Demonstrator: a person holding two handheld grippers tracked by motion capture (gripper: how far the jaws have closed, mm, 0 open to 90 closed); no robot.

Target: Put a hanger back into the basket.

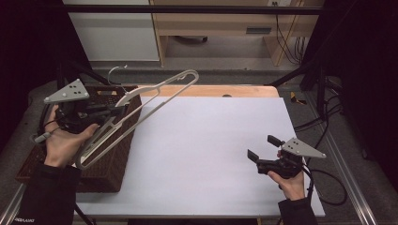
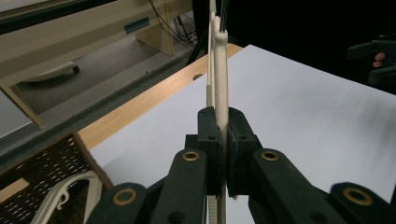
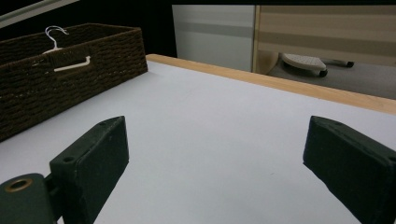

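A white plastic hanger (image 1: pixel 155 91) with a metal hook is held tilted in the air above a brown wicker basket (image 1: pixel 112 159) at the table's left. My left gripper (image 1: pixel 112 112) is shut on it. In the left gripper view the pads (image 2: pixel 208 135) clamp the hanger's thin bar (image 2: pixel 220 70) edge-on. My right gripper (image 1: pixel 264 147) hovers over the white table top (image 1: pixel 211 140) near its front right, jaws wide open. Nothing lies between its pads (image 3: pixel 95 158).
Another white hanger (image 2: pixel 70 196) lies inside the basket (image 2: pixel 42 172). A hook (image 3: pixel 53 35) pokes above the basket's rim (image 3: pixel 70 79). A wooden strip (image 1: pixel 216 90) borders the table's far edge. Cables trail at the right.
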